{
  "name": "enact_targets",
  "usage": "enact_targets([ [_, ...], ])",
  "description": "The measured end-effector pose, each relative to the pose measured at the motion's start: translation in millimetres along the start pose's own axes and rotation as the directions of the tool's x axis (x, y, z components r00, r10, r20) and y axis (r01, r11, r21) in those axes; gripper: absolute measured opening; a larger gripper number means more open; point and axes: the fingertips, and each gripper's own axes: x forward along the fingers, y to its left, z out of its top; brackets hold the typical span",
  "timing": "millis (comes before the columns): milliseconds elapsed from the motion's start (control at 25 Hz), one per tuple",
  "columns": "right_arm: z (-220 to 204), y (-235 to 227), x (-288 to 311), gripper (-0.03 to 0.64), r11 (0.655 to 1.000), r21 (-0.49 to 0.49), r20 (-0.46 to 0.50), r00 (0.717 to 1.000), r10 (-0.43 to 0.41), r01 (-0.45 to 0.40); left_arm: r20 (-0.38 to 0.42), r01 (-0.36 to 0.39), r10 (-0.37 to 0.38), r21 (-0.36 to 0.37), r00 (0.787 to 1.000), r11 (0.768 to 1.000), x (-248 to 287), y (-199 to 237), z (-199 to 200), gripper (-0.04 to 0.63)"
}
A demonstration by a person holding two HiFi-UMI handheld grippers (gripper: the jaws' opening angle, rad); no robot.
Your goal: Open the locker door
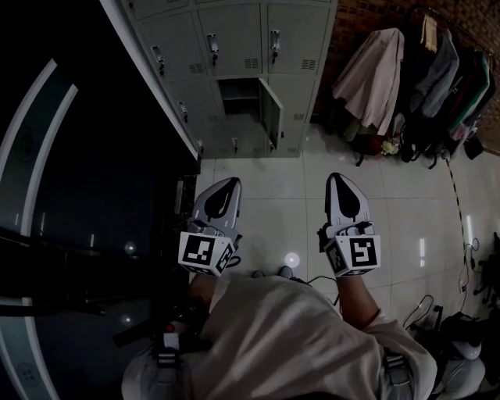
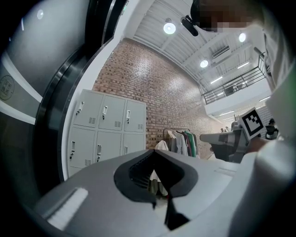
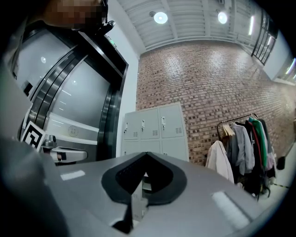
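Ahead of both grippers, well apart from their tips, we see the locker bank (image 1: pixel 234 47) standing against the far wall. One locker door (image 1: pixel 272 116) in its lower rows already stands swung out at the right edge of its compartment (image 1: pixel 238 98), which shows dark and open. The doors around it are closed.

We hold the left gripper (image 1: pixel 232 182) and the right gripper (image 1: pixel 337 177) side by side above the white tiled floor (image 1: pixel 289 211), both pointing toward the lockers. Neither touches anything. The open door lies beyond them, roughly between the lines of the two.

Looking along the left gripper, we find its jaws brought together with the tips meeting and nothing caught between them. Past its tip we see grey locker fronts to the left and hanging clothes straight ahead. The right gripper's jaws are likewise closed together and empty, and the locker bank rises just above its tip in that gripper's own view.

At the rear of each gripper sits its marker cube, one behind the left (image 1: pixel 205 251) and one behind the right (image 1: pixel 358 254), with our pale sleeves (image 1: pixel 297 336) below them.

Far off to the right of the right gripper a clothes rack (image 1: pixel 406 78) full of jackets stands before a brick wall (image 1: pixel 367 16). To the left of the left gripper a dark curved glass wall (image 1: pixel 55 195) runs up to the edge of the lockers.
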Motion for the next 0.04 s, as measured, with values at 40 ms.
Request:
enact_targets([
  [40, -0.1, -0.4, 1.0, 0.000, 1.000, -0.001, -0.003, 1.000, 0.002, -0.002, 0.002, -0.001, 0.001, -0.001, 1.000, 1.000, 1.1, 0.5, 0.3, 0.057],
])
